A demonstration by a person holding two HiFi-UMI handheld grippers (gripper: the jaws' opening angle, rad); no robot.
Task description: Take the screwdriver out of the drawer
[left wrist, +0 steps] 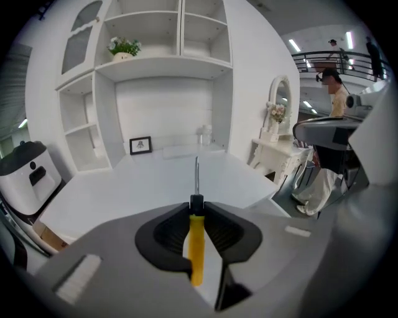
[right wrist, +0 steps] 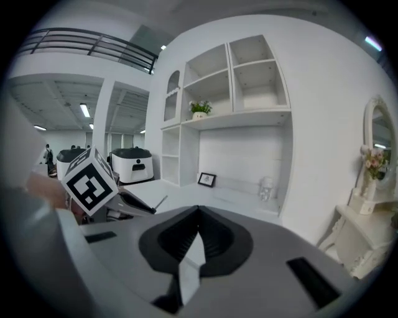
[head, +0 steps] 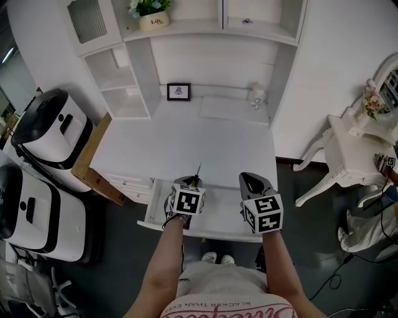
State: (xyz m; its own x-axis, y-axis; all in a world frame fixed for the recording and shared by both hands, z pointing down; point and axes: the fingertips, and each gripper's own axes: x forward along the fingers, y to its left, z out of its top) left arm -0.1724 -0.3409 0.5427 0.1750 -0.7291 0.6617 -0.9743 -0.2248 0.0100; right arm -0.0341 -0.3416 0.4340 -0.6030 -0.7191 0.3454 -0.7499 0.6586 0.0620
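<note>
Clamping a screwdriver in the left gripper: jaws only narrowly apart, pads pressed on the yellow handle from both sides, black collar right at the fingertips, bare metal shaft sticking out ahead toward the back of the desk. Held out of the drawer, in the air above its open front and the desk edge in the head view. Gripping nothing with the right gripper: jaws brought together at the tips, nothing between them, hovering just beside the left one over the same open drawer and not touching it. Below and ahead, a white desk top, bare through the middle. Against its back wall, a small black picture frame and, further right, a small glass jar. Above, white shelving with a potted plant on one shelf. Left of the desk, two bulky white-and-black machines, with a brown board just beside the desk's left edge. Right of the desk, well apart from it, an ornate white side table with flowers on top, standing on a dark floor.
</note>
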